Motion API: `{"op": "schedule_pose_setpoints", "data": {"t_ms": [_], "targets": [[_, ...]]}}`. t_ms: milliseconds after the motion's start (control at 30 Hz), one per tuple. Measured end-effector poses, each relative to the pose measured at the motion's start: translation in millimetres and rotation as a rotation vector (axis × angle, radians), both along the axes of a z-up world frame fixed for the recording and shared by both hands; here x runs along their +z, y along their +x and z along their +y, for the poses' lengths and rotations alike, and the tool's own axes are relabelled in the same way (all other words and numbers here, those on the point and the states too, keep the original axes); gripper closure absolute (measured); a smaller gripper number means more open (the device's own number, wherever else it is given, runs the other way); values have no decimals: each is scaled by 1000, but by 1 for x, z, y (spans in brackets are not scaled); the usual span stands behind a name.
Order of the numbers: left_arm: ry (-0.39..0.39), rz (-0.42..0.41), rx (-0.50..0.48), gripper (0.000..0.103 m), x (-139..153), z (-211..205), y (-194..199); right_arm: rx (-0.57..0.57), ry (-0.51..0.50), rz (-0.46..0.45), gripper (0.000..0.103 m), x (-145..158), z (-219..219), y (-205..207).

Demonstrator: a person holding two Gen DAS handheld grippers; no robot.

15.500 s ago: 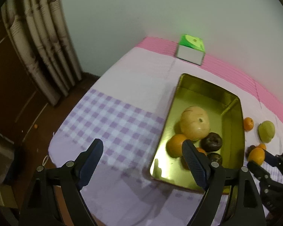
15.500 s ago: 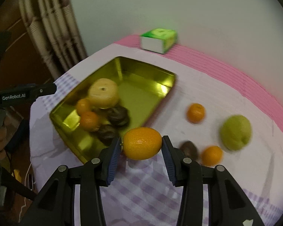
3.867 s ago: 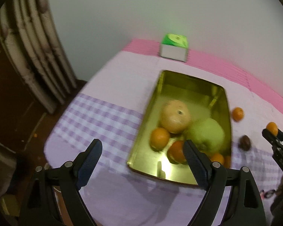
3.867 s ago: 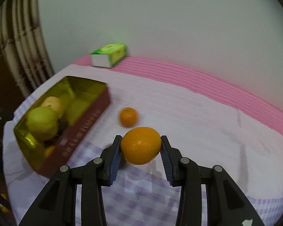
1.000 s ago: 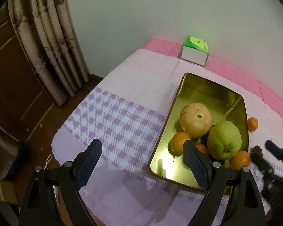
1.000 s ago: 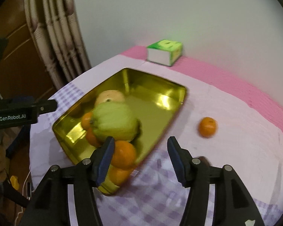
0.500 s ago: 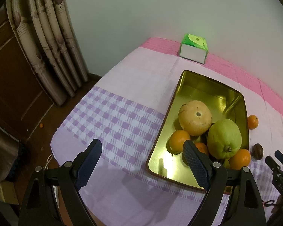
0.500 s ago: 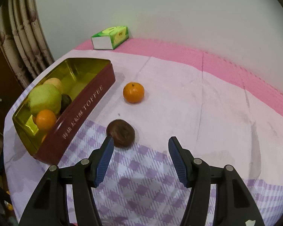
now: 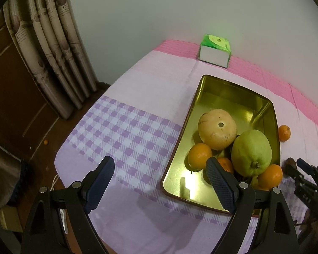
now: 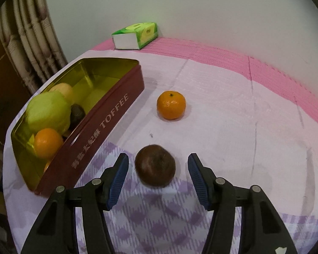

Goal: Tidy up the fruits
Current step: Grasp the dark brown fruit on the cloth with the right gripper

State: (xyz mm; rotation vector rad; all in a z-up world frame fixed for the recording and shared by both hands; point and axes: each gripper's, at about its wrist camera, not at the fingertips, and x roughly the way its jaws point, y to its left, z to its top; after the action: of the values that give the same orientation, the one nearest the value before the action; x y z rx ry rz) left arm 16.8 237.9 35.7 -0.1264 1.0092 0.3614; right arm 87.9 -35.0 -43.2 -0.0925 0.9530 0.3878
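Straddling the brown fruit [image 10: 155,166], your right gripper [image 10: 158,178] has just narrowed slightly, pads clear of it; your left gripper [image 9: 160,182] gapes wide, empty.

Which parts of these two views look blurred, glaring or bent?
Left wrist: fisheye curves the curtain; glare on the gold tin floor; green fruit sharp. Right wrist: brown fruit between the right tongs is slightly smeared; orange crisp.

A green tissue box [image 10: 135,35] sits by the wall; patterned curtains [image 9: 50,48] hang left.
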Motion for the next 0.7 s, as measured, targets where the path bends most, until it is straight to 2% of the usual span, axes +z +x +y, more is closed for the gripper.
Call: {"op": "schedule_pose_setpoints", "data": {"t_ms": [133,433,700], "targets": [[7,12,-4,15,-3,-1,2,-22,27,45,53,-7,-5,7],[17,23,-7,15,-6,-3,5,-10,32,43,65,-10,-5,5],[30,25,-17,15,-6,-4,6,-26,20,29,66,-10,-8,5]]}}
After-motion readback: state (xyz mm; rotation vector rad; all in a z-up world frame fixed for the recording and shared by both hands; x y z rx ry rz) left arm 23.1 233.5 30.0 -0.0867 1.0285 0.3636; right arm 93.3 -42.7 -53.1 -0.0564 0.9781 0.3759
